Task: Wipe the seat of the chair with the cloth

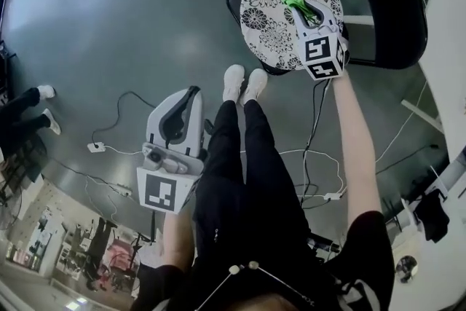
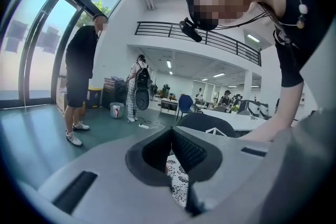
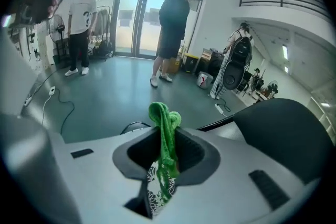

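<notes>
- The right gripper (image 1: 301, 9) has its fingers clamped on the green cloth (image 3: 167, 134), over the chair's flowered seat (image 1: 266, 25).
- The left gripper (image 1: 188, 100) hangs beside the person's legs (image 1: 244, 156), fingers closed on nothing.
</notes>
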The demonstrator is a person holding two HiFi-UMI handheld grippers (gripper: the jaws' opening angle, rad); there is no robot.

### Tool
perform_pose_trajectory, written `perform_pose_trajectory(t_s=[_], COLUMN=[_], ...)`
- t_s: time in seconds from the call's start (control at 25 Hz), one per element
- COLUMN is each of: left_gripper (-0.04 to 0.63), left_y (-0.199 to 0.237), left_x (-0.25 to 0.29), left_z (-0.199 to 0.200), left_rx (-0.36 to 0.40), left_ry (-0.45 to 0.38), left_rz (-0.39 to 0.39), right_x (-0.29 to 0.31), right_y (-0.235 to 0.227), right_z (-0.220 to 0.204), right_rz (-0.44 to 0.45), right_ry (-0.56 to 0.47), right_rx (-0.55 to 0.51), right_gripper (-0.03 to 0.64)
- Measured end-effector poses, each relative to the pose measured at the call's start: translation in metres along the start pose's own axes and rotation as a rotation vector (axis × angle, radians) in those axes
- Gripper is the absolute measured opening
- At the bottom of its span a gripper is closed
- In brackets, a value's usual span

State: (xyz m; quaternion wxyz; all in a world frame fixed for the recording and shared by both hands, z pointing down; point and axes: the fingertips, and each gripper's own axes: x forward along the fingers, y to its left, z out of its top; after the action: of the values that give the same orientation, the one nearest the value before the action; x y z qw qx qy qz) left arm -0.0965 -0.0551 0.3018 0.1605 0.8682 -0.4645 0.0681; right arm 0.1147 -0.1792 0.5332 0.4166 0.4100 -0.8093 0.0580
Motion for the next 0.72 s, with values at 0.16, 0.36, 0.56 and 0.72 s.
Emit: perform_pose_trajectory(t_s=[0.16, 0.36, 0.56, 0.72], left_gripper=[0.006, 0.006, 0.006, 0.006], left_y=[0.012, 0.018, 0.019, 0.022], left_x=[-0.002, 0.0, 0.003, 0.003], left_z=[-0.021, -0.032, -0.042, -0.048], left_rx=[-0.007, -0.017, -0.037, -0.045], left_ry=[0.019, 0.021, 0.031, 0.048], left_rz=[0.024, 0.035, 0.026, 0.03], right_x=[0.043, 0.087, 0.12, 0.136], right_y=[0.0, -0.006, -0.019, -0.022], right_z=[-0.02, -0.037, -0.05, -0.055], right_rz=[0.025, 0.043, 0.04, 0.059], right_ry=[0.054, 0.09, 0.132, 0.156], right_rx=[-0.084, -0.116, -0.091, -0.089], right_gripper=[0.086, 0.086, 0.086, 0.085])
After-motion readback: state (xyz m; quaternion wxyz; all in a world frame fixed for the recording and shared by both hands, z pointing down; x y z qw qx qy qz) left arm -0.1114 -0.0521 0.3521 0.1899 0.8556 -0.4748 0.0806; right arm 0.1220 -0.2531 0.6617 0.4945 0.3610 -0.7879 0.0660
